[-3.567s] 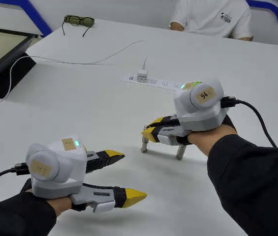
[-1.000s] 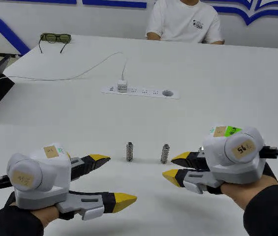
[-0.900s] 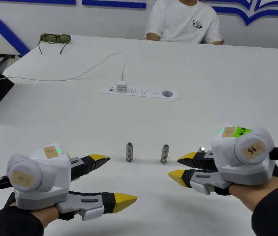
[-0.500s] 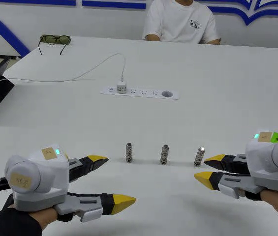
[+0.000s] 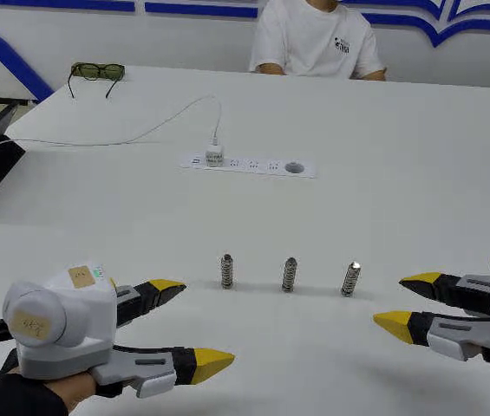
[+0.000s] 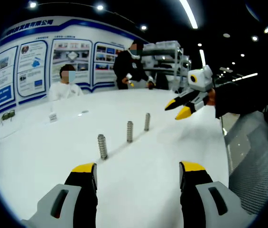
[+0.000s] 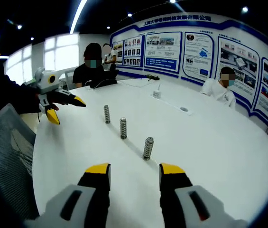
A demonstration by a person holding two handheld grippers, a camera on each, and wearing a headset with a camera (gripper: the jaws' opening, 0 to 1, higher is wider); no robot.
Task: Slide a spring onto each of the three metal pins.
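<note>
All three upright metal pins (image 5: 290,274) between the left tongs (image 5: 199,321) and right tongs (image 5: 392,299) already wear coiled steel springs (image 5: 226,271); both tongs gape released and empty, so the task looks finished.

White surface (image 5: 401,130) — power strip (image 5: 249,163) toward far edge, glasses (image 5: 97,71) at far-left corner; blue-striped wall (image 5: 140,35) behind — posters (image 7: 164,47), ceiling strip lights (image 6: 188,13).

— Bright in here: ceiling strips (image 6: 189,13) and spots overhead, the white desk (image 5: 401,147) nearly glowing.
— Shadows are soft, mere smudges at the foot of the springs (image 5: 290,274). Head view's crisp. Both gripper views bow hard toward their edges, ceiling dark, strips flaring white, far walls a little blurred.
</note>
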